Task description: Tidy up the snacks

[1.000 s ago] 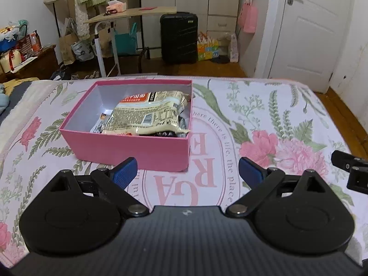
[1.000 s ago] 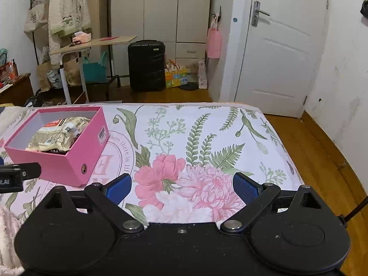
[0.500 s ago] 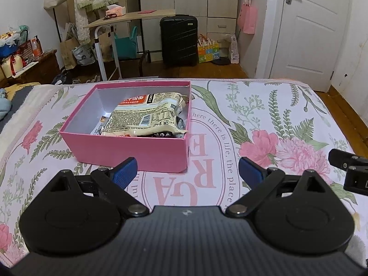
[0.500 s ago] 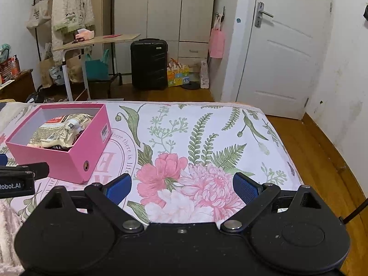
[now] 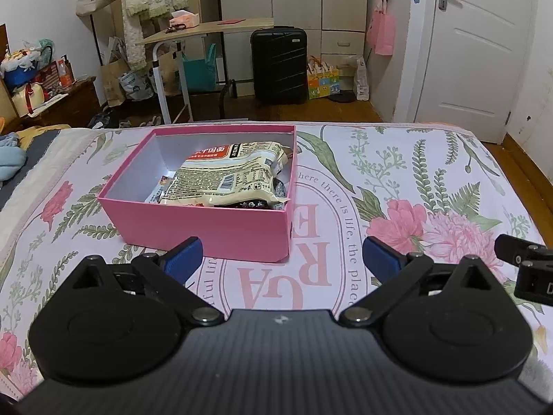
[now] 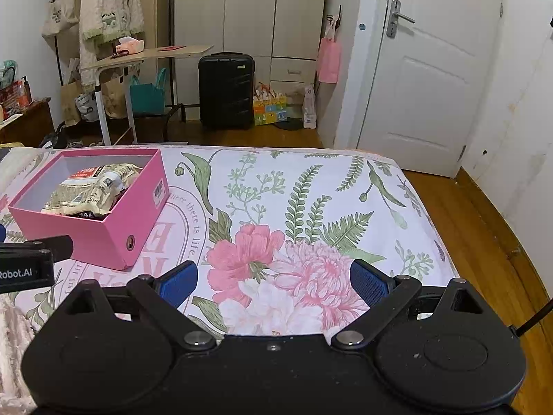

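Left gripper (image 5: 281,254) jaws apart, just widened, nothing between. Right gripper (image 6: 273,282) jaws apart, empty. Pink box (image 5: 207,223) with snacks (image 5: 228,176) sits just ahead of left gripper, on the bedspread (image 5: 397,186).

White floral bedspread (image 5: 397,180), ahead of the jaws: "there is life, the place". Black left gripper body (image 6: 24,271): "Robot.AI".
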Demonstrator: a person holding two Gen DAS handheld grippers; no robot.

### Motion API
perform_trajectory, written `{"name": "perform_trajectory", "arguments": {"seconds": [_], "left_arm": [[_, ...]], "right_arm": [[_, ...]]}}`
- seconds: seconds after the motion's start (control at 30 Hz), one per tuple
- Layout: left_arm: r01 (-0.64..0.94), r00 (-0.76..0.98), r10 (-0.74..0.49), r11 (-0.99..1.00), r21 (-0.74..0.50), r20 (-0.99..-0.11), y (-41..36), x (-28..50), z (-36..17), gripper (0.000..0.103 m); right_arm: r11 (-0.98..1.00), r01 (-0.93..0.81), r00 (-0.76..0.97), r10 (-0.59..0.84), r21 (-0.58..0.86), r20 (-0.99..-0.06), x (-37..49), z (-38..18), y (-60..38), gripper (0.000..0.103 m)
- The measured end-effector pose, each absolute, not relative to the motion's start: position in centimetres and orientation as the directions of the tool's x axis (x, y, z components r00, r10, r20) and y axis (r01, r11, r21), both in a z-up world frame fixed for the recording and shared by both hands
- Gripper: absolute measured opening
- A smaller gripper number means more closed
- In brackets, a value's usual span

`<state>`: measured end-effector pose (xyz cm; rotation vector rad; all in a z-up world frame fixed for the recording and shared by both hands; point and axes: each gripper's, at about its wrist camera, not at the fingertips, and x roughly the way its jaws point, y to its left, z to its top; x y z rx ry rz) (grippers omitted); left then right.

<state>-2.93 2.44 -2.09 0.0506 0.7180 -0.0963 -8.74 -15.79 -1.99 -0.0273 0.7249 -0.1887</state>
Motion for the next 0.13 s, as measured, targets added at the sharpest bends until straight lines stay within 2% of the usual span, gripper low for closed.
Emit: {"name": "perform_trajectory", "arguments": {"seconds": [0.13], "left_arm": [[0.112, 0.751, -0.074, 0.994, 0.016, -0.656, 2.43, -2.97, -1.98, 0.1]], "right_arm": [[0.984, 0.159, 0.727, -0.174, -0.084, -0.664, -8.63, -2.17, -15.82, 0.097]]}}
